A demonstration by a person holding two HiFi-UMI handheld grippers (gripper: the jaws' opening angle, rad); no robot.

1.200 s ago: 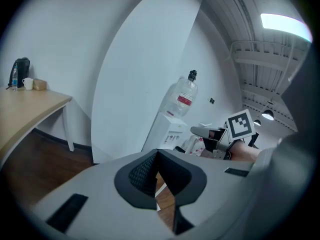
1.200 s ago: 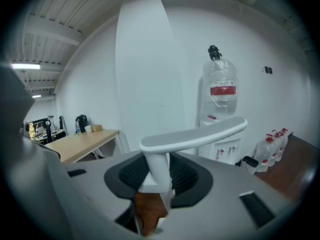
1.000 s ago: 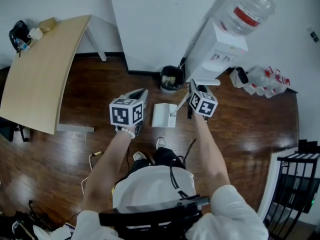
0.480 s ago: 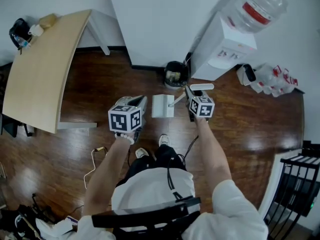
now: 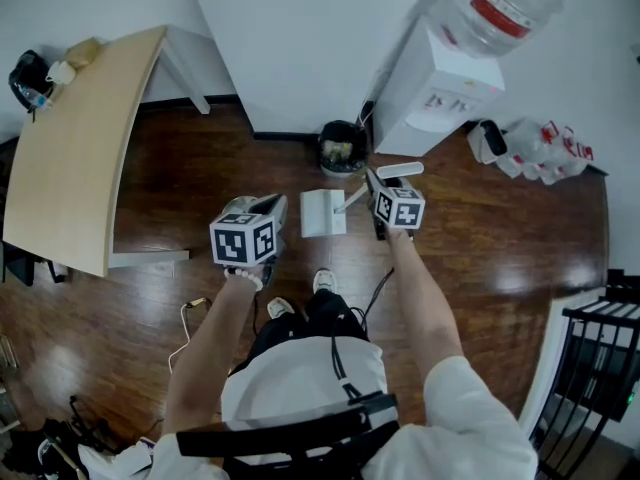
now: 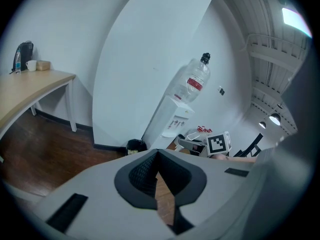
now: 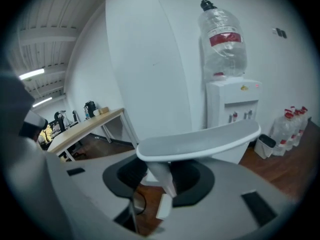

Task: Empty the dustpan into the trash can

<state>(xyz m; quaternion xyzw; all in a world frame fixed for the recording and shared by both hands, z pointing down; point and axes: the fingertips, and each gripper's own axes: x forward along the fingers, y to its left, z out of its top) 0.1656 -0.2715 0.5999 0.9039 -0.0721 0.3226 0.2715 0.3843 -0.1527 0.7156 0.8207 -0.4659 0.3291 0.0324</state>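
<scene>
Setting dustpan point(image 5: 323, 213) on floor point(image 5: 200, 198) near trash can point(image 5: 342, 148), we're guessing. Right gripper point(image 5: 378, 190) jaws are just opening off its handle point(image 7: 197, 141); left gripper point(image 5: 270, 213) is sitting closed, empty. Next we're needing a clean pull-back, no tipping.

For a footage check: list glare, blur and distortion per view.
Head view: table edge bows, glare patches on the floor. Left gripper view: fisheye tilts the water bottle, black vignette at corners. Right gripper view: dustpan handle looms close and soft, wall curves.
</scene>
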